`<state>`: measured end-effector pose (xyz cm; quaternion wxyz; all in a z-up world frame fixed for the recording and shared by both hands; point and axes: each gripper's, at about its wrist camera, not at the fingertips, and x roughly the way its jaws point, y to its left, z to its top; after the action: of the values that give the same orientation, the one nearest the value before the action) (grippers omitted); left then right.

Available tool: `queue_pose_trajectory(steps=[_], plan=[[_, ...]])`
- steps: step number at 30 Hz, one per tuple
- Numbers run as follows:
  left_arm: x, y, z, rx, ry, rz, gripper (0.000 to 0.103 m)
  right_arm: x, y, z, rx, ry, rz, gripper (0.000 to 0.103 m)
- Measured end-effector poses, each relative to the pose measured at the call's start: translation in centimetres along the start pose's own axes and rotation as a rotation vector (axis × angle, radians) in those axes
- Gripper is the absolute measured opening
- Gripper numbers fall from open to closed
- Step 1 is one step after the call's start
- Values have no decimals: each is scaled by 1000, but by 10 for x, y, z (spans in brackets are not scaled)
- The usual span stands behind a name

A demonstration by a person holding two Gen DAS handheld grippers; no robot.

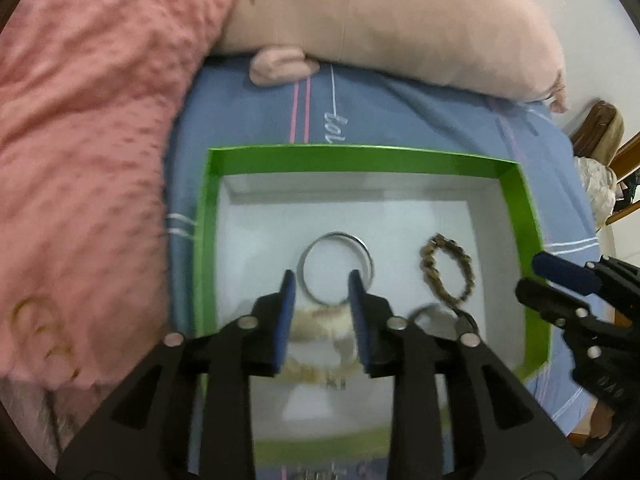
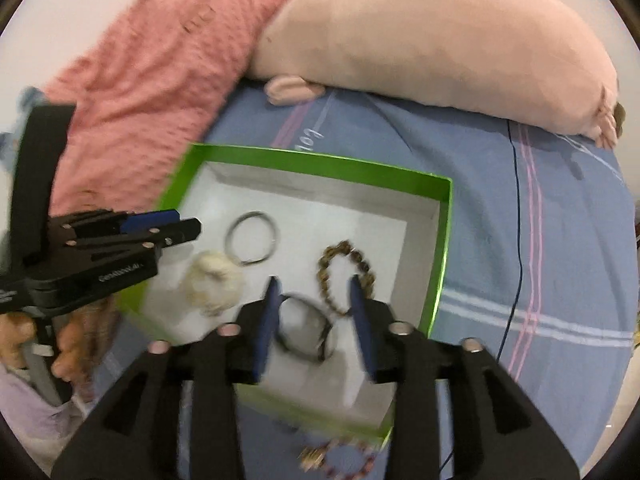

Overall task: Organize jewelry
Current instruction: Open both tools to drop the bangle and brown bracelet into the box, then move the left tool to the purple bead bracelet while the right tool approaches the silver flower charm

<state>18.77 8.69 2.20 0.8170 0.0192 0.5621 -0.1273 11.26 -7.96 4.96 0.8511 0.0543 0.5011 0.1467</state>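
The left gripper (image 1: 322, 280) hangs over the green box (image 1: 360, 158), jaws apart and empty, with a pale beaded bracelet (image 1: 320, 322) lying on the white floor directly below the gap. The right gripper (image 2: 314, 288), low in its own view, is likewise parted and holds nothing; a dark ring-shaped band (image 2: 306, 330) lies beneath its fingers. Outward from these, a silver bangle (image 1: 338, 268) sits mid-box and a brown beaded bracelet (image 1: 448, 270) to its right, each apart from the others. One more beaded bracelet (image 2: 340, 458) lies outside the box on the blue bedsheet (image 2: 520, 200), at the bottom edge. It probably comes next: lower the fingers astride one strand, close gently, and lift clear of the box wall.
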Motion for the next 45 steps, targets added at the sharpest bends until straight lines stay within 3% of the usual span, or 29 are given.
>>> queue_pose_trajectory(steps=[4, 7, 10, 15, 19, 26, 30, 32, 34, 39, 41, 45], plan=[[-40, 1, -44, 22, -22, -17, 38, -21, 17, -44, -37, 32, 26, 50], [-48, 1, -85, 37, 8, 1, 41, -14, 28, -84, -80, 99, -38, 50], [-36, 0, -124, 28, 71, 10, 51, 10, 14, -128, -23, 188, -85, 50], [-1, -5, -174, 19, 186, 46, 51, 27, -2, -160, 47, 235, -134, 50], [0, -16, -183, 39, 174, 39, 51, 25, -6, -164, 54, 219, -165, 50], [6, -25, -178, 44, 164, 25, 51, 35, 4, -153, 22, 200, -108, 49], [-1, -18, -181, 35, 153, 41, 52, 51, 13, -145, -16, 207, -121, 49], [-5, -7, -184, 14, 152, 59, 53, 61, 19, -143, -34, 223, -123, 35], [-10, 0, -190, -2, 148, 72, 55, 69, 23, -142, -55, 235, -156, 28], [-13, 24, -200, -57, 146, 82, 58, 73, 28, -140, -69, 234, -169, 28], [-15, 33, -203, -75, 144, 73, 60, 69, 28, -139, -62, 222, -153, 20], [-12, 32, -207, -78, 145, 63, 61, 60, 30, -139, -47, 202, -139, 20]])
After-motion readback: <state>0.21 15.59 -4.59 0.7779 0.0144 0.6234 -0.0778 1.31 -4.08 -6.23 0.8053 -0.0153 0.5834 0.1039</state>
